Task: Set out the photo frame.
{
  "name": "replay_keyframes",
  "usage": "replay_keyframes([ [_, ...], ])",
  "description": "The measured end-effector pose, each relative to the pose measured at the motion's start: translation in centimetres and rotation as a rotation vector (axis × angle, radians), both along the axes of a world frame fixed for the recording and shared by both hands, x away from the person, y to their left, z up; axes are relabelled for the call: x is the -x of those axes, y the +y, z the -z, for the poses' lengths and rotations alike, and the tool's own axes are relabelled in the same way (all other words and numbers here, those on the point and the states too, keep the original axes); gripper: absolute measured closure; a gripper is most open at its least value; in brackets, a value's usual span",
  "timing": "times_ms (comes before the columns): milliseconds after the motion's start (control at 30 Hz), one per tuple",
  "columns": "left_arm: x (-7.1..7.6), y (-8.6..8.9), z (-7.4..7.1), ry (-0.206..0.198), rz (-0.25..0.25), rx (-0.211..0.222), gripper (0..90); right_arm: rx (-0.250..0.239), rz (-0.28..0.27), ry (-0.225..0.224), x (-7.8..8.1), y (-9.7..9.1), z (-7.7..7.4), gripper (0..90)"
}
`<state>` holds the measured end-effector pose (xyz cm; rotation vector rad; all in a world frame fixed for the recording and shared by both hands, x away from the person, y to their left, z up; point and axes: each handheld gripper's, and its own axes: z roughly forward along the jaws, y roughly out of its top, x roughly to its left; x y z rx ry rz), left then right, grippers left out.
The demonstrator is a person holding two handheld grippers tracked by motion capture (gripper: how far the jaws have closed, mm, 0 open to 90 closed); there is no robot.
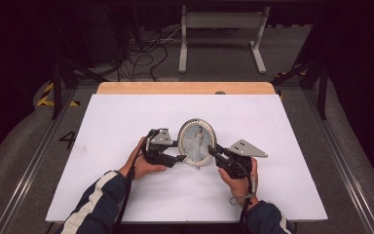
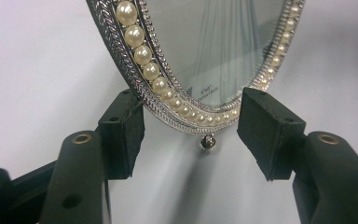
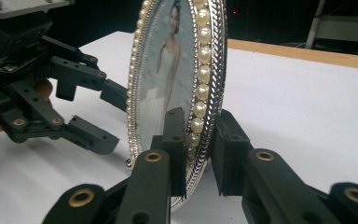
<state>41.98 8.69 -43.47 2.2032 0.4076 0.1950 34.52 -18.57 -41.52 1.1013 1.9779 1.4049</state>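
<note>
Oval frame (image 1: 196, 142) stands upright near the middle of the white table (image 1: 126, 122), between the two grippers. It holds a photo (image 1: 198, 140) of a figure in a white dress, behind glass, ringed by pearls (image 2: 142, 53) and a silver rim.

Right gripper (image 1: 213, 153): jaws clenched on the frame's edge. In the right gripper view its own pads (image 3: 175, 140) sit one on the front face and one on the back, rim pinched between them, low on the side.

Left gripper (image 1: 179, 151): jaws apart, not gripping. In the left gripper view the frame's lower end lies between the pads; the left pad (image 2: 123, 128) meets or nearly meets the rim, cannot tell which; the right pad stands clear of it.

Per view:
- High view: both hands and blue-and-white sleeves (image 1: 95, 202) come in from the bottom edge; wooden strip (image 1: 185, 87) along the far side of the table; a grey stand (image 1: 221, 36) and cables on the floor beyond.
- Left gripper view: a small ball foot (image 2: 208, 142) under the rim, and tiny print on the glass, too small to read.
- Right gripper view: the photo edge-on and the left gripper (image 3: 91, 116) beyond the frame.

Hidden: the frame's back and any prop behind it. Its top is cut off in both gripper views.
</note>
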Motion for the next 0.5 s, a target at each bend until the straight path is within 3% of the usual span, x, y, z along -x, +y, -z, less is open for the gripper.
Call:
replay_keyframes([
  [167, -0.06, 0.24, -0.3, -0.007, -0.012, 0.03, 40.8, 0.002, -0.002, -0.002, -0.04, 0.08, -0.01, 77.4],
  [300, -0.21, 0.09, -0.46, -0.011, -0.033, 0.084, 39.2, 0.022, 0.006, -0.009, 0.12, 0.14, -0.11, 75.5],
  [500, -0.21, 0.03, -0.6, -0.034, -0.063, 0.095, 42.6, 0.034, 0.001, -0.033, 0.77, -0.12, -0.5, 77.0],
])
